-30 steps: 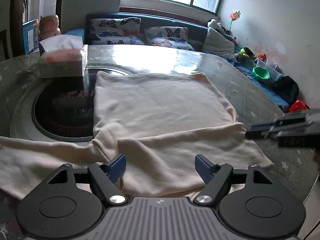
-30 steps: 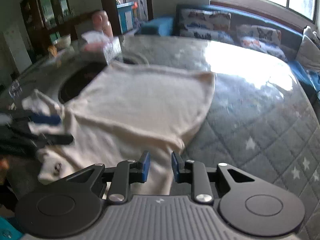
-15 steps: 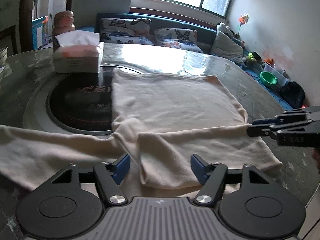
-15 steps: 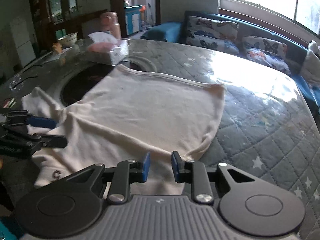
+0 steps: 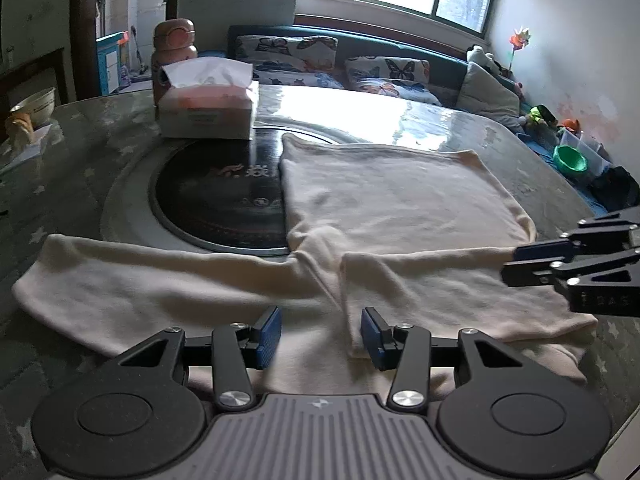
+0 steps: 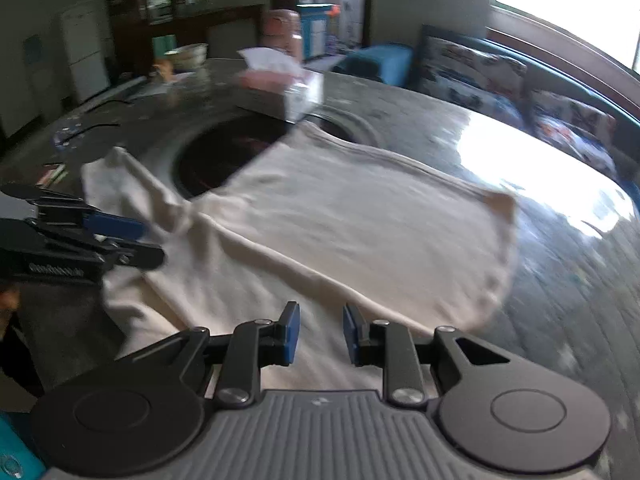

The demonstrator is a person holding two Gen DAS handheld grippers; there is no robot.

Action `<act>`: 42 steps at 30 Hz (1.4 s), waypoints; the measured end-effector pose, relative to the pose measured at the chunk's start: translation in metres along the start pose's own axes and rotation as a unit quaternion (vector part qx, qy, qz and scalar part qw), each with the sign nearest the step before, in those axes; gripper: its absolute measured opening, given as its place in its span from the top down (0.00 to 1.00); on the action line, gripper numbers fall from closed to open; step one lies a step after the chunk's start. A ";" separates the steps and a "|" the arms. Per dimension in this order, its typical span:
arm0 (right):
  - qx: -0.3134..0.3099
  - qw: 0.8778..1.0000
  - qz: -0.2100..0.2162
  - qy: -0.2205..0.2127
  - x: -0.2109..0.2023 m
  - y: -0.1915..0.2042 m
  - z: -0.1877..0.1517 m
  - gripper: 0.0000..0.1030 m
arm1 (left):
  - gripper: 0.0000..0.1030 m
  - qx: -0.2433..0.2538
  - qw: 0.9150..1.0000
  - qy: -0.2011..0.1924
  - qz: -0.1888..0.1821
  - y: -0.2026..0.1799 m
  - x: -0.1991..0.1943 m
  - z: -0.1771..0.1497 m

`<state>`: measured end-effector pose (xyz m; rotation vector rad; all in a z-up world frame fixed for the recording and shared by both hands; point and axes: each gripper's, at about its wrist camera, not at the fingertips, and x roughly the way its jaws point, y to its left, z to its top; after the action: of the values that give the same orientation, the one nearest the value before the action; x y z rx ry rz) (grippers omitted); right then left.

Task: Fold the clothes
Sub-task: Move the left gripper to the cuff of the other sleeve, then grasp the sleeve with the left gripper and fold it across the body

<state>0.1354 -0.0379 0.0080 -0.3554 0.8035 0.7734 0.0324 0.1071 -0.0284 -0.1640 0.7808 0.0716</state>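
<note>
Both tongs gape empty: left tongs point(image 5: 320, 334) and right tongs point(image 6: 320, 334) hover over the cream shirt point(image 5: 396, 196), tissue box point(image 5: 208, 110) beyond it.

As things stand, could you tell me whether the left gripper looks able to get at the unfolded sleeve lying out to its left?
Probably yes. The left gripper is open, holds nothing, and hovers over the cream top. The sleeve lies flat on the table with nothing on it; the tissue box stands well beyond.

Round table point(image 5: 80, 152) — cream garment point(image 5: 392, 200), tissue box point(image 5: 208, 108), bowl point(image 5: 34, 104).
</note>
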 end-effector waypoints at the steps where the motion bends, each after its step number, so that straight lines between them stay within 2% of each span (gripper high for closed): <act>1: -0.006 1.000 0.006 -0.003 0.004 0.005 0.005 0.77 | 0.53 -0.001 1.000 -0.001 0.005 0.002 -0.002 0.000; 7: -0.032 0.999 0.035 -0.006 0.032 0.037 0.023 0.77 | 0.50 -0.028 0.999 -0.017 0.038 0.026 -0.014 0.004; 10: -0.051 0.998 0.043 0.003 0.043 0.051 0.023 0.77 | 0.45 -0.048 0.996 -0.027 0.065 0.044 -0.020 0.005; 12: -0.066 0.997 0.046 0.002 0.044 0.059 0.022 0.77 | 0.38 -0.067 0.993 -0.031 0.087 0.058 -0.024 0.005; 18: -0.069 0.996 0.059 -0.009 0.026 0.061 0.021 0.77 | 0.35 -0.111 0.981 -0.044 0.152 0.096 -0.028 0.005; 24: -0.050 0.997 0.062 -0.013 0.015 0.053 0.017 0.77 | 0.34 -0.161 0.963 -0.044 0.214 0.129 -0.023 0.008; 28: -0.044 0.997 0.060 -0.014 0.011 0.049 0.014 0.77 | 0.36 -0.182 0.957 -0.034 0.222 0.141 -0.015 0.010; 29: -0.042 0.997 0.059 -0.014 0.011 0.048 0.013 0.77 | 0.37 -0.187 0.957 -0.033 0.219 0.143 -0.013 0.010; 30: -0.041 0.997 0.059 -0.015 0.010 0.048 0.012 0.76 | 0.46 -0.189 0.956 -0.030 0.220 0.145 -0.010 0.009; 34: -0.035 0.998 0.056 -0.020 0.006 0.045 0.011 0.76 | 0.67 -0.184 0.954 -0.036 0.234 0.142 -0.007 0.006; 35: -0.033 0.998 0.055 -0.022 0.005 0.043 0.010 0.76 | 0.80 -0.187 0.955 -0.039 0.226 0.143 -0.008 0.006; 36: -0.031 0.998 0.053 -0.023 0.004 0.042 0.010 0.76 | 0.87 -0.191 0.956 -0.041 0.218 0.143 -0.009 0.007; 42: -0.014 0.999 0.041 -0.030 -0.003 0.032 0.005 0.76 | 0.89 -0.186 0.965 -0.068 0.172 0.127 -0.022 0.016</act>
<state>0.1130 -0.0152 0.0138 -0.3255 0.7555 0.8686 0.0121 0.2347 -0.0174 -0.3746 0.6451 0.5563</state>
